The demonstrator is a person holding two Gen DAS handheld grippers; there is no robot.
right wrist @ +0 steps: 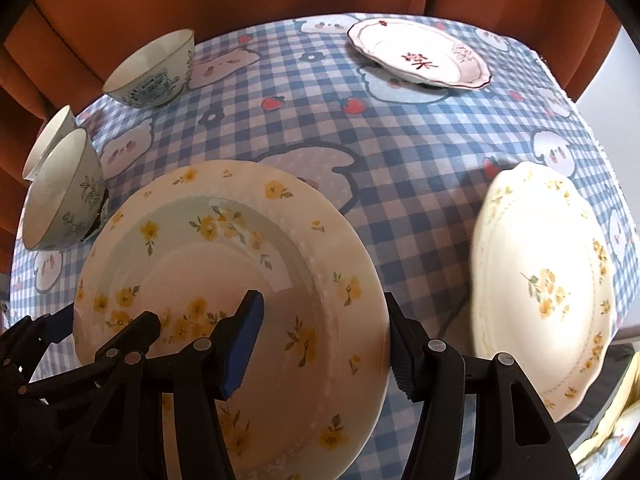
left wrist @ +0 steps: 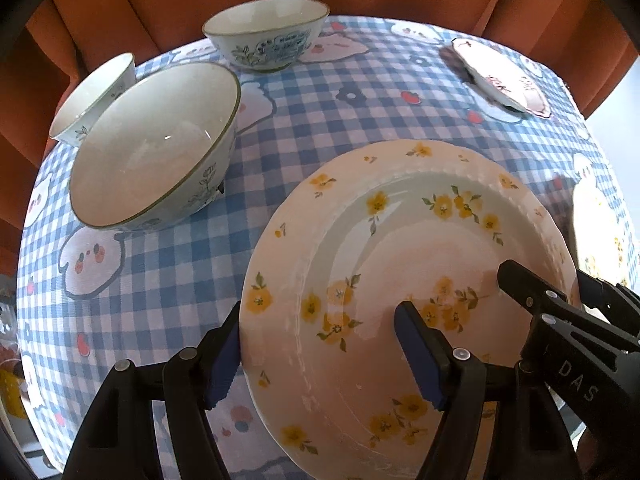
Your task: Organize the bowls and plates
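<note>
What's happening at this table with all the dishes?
A person holds a gripper in each hand, and both straddle the same yellow-flowered plate: the left gripper at its left rim, the right gripper at its right rim. Whether they pinch it is unclear. Three bowls stand to the left; a red-marked plate and another flowered plate lie on the checked tablecloth.
</note>
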